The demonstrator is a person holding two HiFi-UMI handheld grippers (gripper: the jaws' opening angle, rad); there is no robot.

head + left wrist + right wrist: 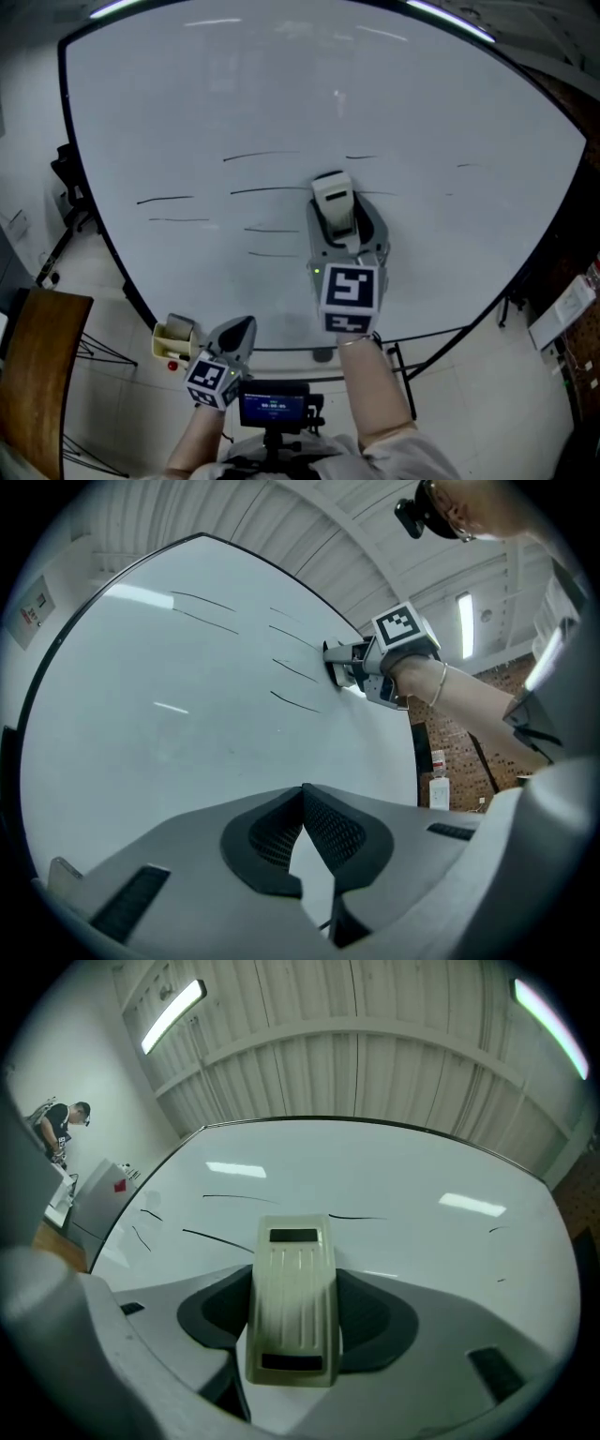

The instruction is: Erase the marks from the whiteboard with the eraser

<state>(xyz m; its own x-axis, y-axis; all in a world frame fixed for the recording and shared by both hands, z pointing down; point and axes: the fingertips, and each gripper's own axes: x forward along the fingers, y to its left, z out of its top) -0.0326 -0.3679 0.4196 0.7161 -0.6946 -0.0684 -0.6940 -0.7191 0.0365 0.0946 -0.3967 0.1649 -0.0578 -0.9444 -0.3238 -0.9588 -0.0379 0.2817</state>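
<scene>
Here, eraser (291, 1288) clamped in right tool (345, 223), pressed to whiteboard (281, 94), btwn marks (272, 189)

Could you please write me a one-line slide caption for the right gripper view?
Cream eraser clamped in the right tool at the whiteboard, black marker strokes ahead.

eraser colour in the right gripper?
Pale cream; the eraser shows clearest in the right gripper view.
</scene>
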